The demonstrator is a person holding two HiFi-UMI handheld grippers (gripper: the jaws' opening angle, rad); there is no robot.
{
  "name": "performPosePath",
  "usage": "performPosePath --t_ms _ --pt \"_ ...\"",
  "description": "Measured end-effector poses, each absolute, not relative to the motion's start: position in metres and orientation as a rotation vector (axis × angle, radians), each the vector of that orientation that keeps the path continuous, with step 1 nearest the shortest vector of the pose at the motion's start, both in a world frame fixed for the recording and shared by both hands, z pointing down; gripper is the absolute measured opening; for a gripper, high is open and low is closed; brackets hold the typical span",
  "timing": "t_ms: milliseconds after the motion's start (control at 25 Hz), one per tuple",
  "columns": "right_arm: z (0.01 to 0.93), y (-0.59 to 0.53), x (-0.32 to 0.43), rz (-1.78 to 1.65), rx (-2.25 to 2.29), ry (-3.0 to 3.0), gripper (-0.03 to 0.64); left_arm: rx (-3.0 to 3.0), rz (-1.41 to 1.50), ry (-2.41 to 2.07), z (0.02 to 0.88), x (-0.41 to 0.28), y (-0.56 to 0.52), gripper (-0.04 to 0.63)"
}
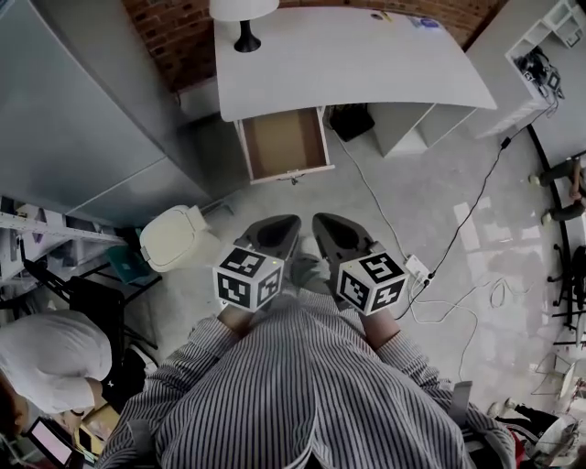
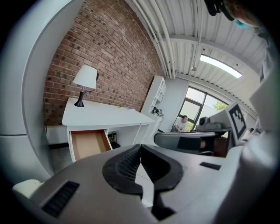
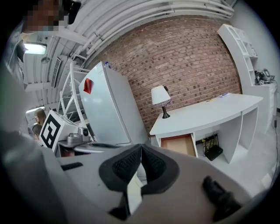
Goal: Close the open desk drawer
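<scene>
A white desk [image 1: 366, 64] stands against the brick wall, and its wooden-lined drawer [image 1: 284, 143] is pulled out toward me, empty inside. The same drawer [image 2: 87, 143] shows low in the left gripper view and the drawer [image 3: 178, 144] sits under the desk in the right gripper view. My left gripper [image 1: 276, 227] and right gripper [image 1: 327, 225] are held side by side close to my chest, well short of the drawer. Both are shut with nothing between the jaws.
A lamp [image 1: 244, 20] stands on the desk's far left corner. A large grey cabinet [image 1: 73, 119] is left of the drawer, with a white bin [image 1: 174, 238] below it. Cables [image 1: 458, 238] run across the floor at right. A black box [image 1: 348, 121] sits under the desk.
</scene>
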State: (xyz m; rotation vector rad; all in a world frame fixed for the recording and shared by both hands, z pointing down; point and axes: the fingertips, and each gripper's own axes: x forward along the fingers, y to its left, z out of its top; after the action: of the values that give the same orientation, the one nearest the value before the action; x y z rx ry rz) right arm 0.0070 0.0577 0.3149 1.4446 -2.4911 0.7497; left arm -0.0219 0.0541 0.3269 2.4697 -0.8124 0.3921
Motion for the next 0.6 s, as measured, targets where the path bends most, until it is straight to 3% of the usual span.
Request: performPosePath --t_ms 600 --pt "0.311 -0.070 0.052 0.712 1.245 -2.573 0.017 2.407 0.361 -0.972 0.324 0.028 -0.073 0.012"
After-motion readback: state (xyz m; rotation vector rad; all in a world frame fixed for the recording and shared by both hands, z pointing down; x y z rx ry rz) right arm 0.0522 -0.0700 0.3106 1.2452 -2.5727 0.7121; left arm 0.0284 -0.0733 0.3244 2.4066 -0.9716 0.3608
